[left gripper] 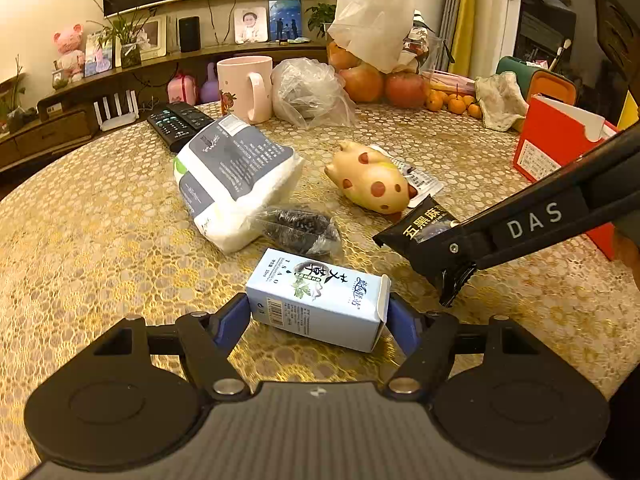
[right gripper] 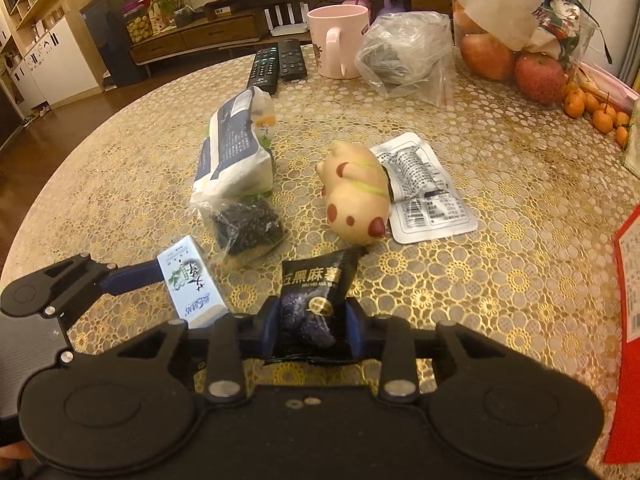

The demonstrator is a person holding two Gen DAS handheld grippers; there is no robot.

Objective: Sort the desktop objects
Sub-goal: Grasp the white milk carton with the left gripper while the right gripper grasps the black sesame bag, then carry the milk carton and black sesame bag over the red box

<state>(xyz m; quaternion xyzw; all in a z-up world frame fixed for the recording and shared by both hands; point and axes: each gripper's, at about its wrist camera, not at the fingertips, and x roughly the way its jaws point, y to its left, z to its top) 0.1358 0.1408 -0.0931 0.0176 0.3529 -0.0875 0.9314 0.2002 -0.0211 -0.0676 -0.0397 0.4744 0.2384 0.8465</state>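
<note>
The left hand-held gripper (left gripper: 318,314) has its blue pads against the two ends of a small pale-blue carton (left gripper: 318,298), clamped on it; whether the carton rests on the counter (left gripper: 100,220) or is just clear of it cannot be told. The right wrist view shows the same carton (right gripper: 192,284) between the left gripper's fingers, near the counter's near edge.

The right hand-held gripper (right gripper: 312,322) is closed on a black snack packet (right gripper: 314,296) with gold lettering, the packet standing up between the blue pads. From the left wrist view that packet (left gripper: 420,228) sticks out of the right gripper's fingers, just beside the carton.

Further toward the middle of the counter lies a spotted piggy bank (right gripper: 354,196) on its side, partly over a silver sachet (right gripper: 428,188). Left of it lies a white-and-grey tissue pack (right gripper: 236,148), with a clear bag of dark seeds (right gripper: 246,226) touching its near end. Along the far edge stand a pink mug (right gripper: 340,40), two remote controls (right gripper: 278,64), a crumpled plastic bag (right gripper: 408,52), and apples (right gripper: 536,76) with small oranges (right gripper: 596,112).
</note>
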